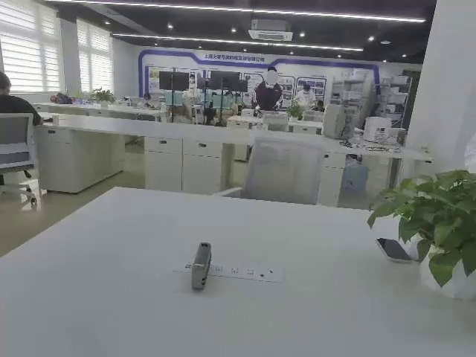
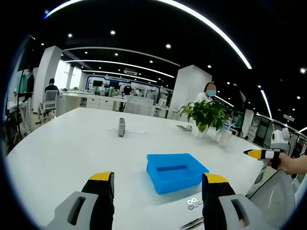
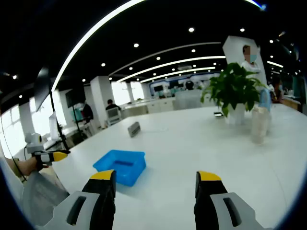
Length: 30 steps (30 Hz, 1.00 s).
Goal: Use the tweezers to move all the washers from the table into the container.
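You look to be at the very start: your left tool (image 2: 159,178) and right tool (image 3: 156,176) gape empty, while the washers (image 2: 194,203) lie on the worktop (image 2: 72,148) just beside the blue container (image 2: 175,170), with the tweezers (image 2: 192,224) not yet picked up.

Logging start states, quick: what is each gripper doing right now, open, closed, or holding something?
Left gripper: open, holding nothing.
Right gripper: open, holding nothing.
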Each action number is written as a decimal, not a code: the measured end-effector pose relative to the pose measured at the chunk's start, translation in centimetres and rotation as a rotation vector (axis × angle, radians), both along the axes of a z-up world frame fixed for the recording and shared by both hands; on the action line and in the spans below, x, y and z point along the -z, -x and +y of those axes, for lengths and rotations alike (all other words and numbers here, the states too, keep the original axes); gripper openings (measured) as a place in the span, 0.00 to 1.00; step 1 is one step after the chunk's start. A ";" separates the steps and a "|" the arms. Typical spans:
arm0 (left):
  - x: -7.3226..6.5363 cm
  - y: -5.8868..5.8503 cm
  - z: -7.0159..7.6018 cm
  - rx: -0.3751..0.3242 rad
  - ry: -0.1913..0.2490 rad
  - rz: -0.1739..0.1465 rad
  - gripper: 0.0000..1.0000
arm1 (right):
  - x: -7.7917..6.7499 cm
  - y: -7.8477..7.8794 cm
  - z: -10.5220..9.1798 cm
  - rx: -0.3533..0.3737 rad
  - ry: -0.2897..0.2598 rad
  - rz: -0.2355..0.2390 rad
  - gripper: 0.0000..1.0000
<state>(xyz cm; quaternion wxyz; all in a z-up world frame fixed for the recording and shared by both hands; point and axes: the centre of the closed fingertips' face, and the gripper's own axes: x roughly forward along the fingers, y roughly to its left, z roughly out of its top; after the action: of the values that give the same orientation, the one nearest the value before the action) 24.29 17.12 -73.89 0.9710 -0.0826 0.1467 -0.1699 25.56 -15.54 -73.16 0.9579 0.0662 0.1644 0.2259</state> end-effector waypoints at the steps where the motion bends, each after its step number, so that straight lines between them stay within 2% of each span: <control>1: 0.0 0.0 0.0 -0.001 0.000 0.000 0.74 | 0.0 0.0 0.0 -0.001 0.001 0.000 0.64; 30: 0.2 0.1 0.0 0.001 -0.009 0.004 0.73 | 0.1 0.1 0.1 -0.005 0.012 0.003 0.64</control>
<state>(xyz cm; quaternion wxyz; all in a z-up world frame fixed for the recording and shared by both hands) 24.22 17.11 -74.05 0.9709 -0.0786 0.1493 -0.1697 25.45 -15.48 -73.26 0.9574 0.0603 0.1676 0.2271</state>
